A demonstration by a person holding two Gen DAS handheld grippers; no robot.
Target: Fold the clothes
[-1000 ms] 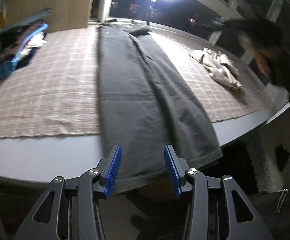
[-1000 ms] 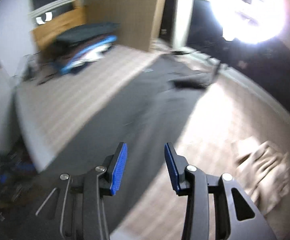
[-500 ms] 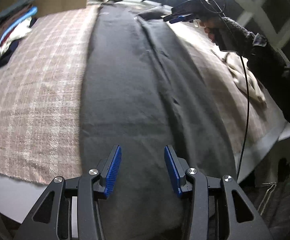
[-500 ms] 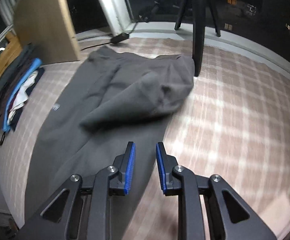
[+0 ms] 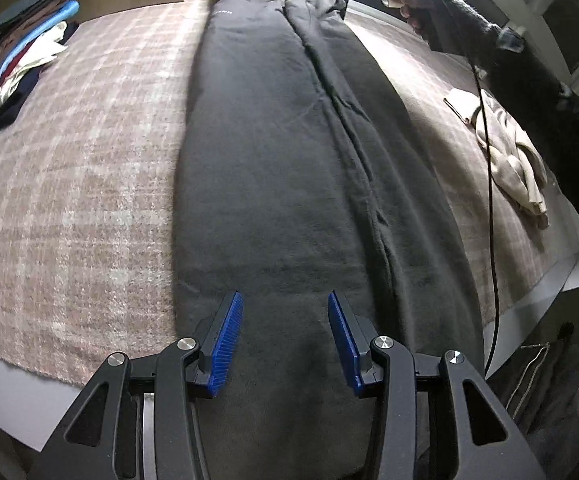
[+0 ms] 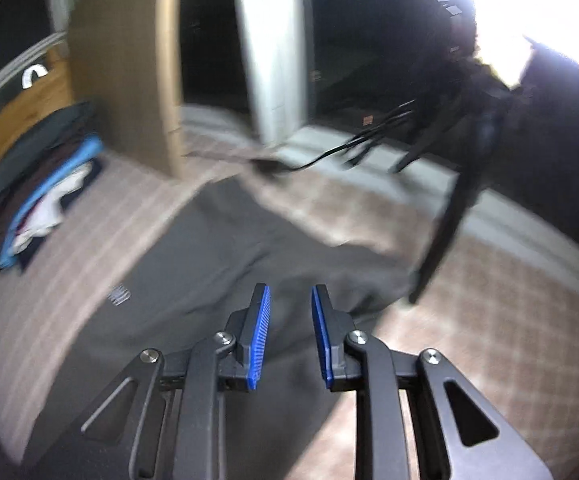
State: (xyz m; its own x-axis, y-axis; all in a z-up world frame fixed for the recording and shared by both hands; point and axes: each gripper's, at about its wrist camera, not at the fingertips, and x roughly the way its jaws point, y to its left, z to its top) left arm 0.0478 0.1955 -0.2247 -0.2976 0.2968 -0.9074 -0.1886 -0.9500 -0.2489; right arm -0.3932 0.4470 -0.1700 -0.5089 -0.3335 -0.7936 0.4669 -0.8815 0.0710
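A long dark grey pair of trousers (image 5: 273,140) lies flat and lengthwise on a pink plaid blanket (image 5: 69,160). My left gripper (image 5: 285,300) hovers open over the near end of the cloth, with nothing between its blue pads. At the far end a person's hand and dark sleeve (image 5: 469,28) carry the other tool. In the blurred right wrist view, my right gripper (image 6: 290,292) hangs over the trousers (image 6: 217,264) near their waist end. A narrow gap shows between its pads and no cloth sits in it.
Folded clothes (image 5: 17,60) are stacked at the left edge of the blanket, also seen as a pile (image 6: 45,184) beside a wooden panel (image 6: 129,60). A crumpled cream garment (image 5: 509,156) lies at the right. A black cable (image 5: 489,200) hangs across it. A dark tripod leg (image 6: 445,232) stands by the waist end.
My left gripper has moved from the table's edge forward over the trouser hem and then held still. My right gripper has narrowed and swung to the waist end.
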